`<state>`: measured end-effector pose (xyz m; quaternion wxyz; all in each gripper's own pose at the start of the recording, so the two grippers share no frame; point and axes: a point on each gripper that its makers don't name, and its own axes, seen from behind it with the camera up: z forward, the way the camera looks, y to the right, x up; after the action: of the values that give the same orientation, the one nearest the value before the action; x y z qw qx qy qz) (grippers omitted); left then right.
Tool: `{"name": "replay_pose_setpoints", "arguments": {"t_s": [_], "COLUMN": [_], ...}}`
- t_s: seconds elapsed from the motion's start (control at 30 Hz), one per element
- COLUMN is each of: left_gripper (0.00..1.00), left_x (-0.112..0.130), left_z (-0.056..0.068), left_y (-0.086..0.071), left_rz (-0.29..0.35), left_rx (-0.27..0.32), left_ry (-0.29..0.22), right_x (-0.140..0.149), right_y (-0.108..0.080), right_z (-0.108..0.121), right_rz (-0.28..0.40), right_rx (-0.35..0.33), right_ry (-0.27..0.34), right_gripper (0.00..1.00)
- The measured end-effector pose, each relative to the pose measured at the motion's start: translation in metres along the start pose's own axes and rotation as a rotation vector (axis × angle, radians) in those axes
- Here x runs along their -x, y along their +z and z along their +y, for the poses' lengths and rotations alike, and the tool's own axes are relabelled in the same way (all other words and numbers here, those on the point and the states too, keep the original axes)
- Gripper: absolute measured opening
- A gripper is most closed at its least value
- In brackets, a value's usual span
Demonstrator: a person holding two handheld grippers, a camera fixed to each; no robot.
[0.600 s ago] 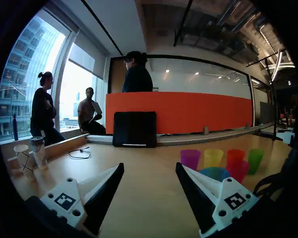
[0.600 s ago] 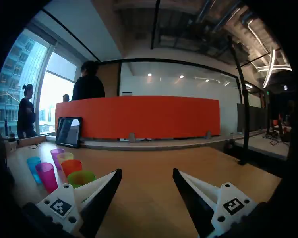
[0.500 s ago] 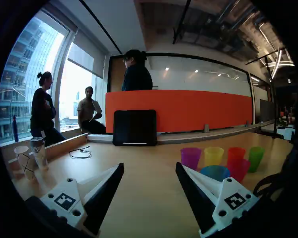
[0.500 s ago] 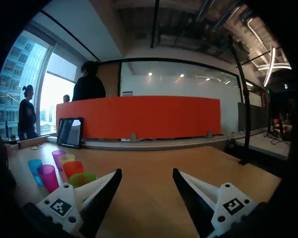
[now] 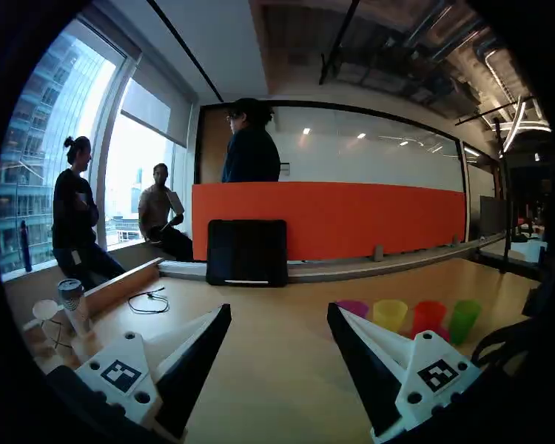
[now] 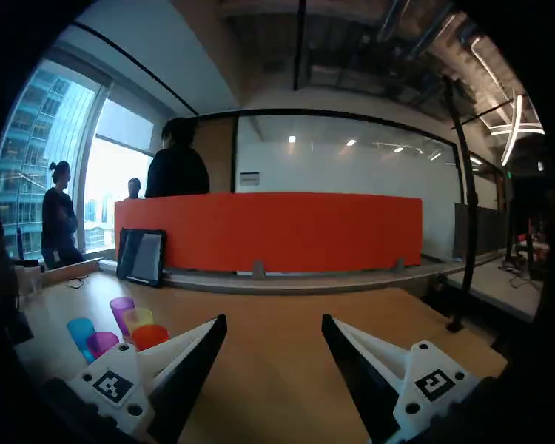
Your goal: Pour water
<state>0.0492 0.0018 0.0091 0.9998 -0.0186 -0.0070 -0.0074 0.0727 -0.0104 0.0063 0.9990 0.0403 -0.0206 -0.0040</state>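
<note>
Left gripper: released, fingers spread wide, nothing between them, poised over the pale wooden worktop.
Right gripper: also released and empty, fingers wide apart, above the same worktop.
Seen from left gripper: purple plastic cup, yellow plastic cup, red plastic cup and green plastic cup in a row ahead and to the right, just beyond the right finger, the lower parts hidden behind it.
Seen from right gripper: same group ahead and to the left, with blue plastic cup and magenta plastic cup farthest out, the rest tucked behind the left finger.
Axis: all cups upright, mouths up, so probably best taken from the side.
Water: impossible to tell which cup holds any.
Key relation: group lies between the two grippers, inward of each.
Nearer hand: cannot tell.
Likely need: inward turn to bring a cup between the fingers.
</note>
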Motion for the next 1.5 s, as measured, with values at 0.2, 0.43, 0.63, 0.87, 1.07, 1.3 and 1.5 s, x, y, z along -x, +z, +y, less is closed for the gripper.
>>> {"name": "replay_pose_setpoints", "arguments": {"t_s": [0.2,0.43,0.63,0.87,1.07,1.3,1.5], "left_gripper": [0.97,0.96,0.97,0.97,0.97,0.96,0.96], "left_x": [-0.043,-0.083,-0.111,-0.146,-0.167,-0.168,-0.162], "left_z": [0.003,0.008,0.009,0.009,0.015,0.024,0.032], "left_y": [0.005,0.012,0.018,0.021,0.023,0.023,0.023], "left_rz": [0.008,-0.002,-0.008,-0.001,0.002,-0.008,-0.023], "left_rx": [0.030,0.050,0.058,0.078,0.116,0.184,0.242], "left_ry": [-0.015,0.003,-0.017,-0.017,-0.020,-0.037,-0.031], "right_x": [-0.034,-0.069,-0.097,-0.123,-0.138,-0.136,-0.140], "right_y": [0.006,0.012,0.016,0.019,0.019,0.016,0.009], "right_z": [0.001,-0.001,-0.007,-0.013,-0.017,-0.022,-0.037], "right_rz": [0.003,-0.003,-0.007,-0.007,-0.007,-0.024,-0.027], "right_rx": [-0.017,-0.043,-0.071,-0.093,-0.120,-0.177,-0.284], "right_ry": [-0.010,-0.006,-0.009,-0.011,-0.005,0.003,0.012], "right_gripper": [0.99,0.99,0.99,0.99,0.99,0.99,0.99]}}
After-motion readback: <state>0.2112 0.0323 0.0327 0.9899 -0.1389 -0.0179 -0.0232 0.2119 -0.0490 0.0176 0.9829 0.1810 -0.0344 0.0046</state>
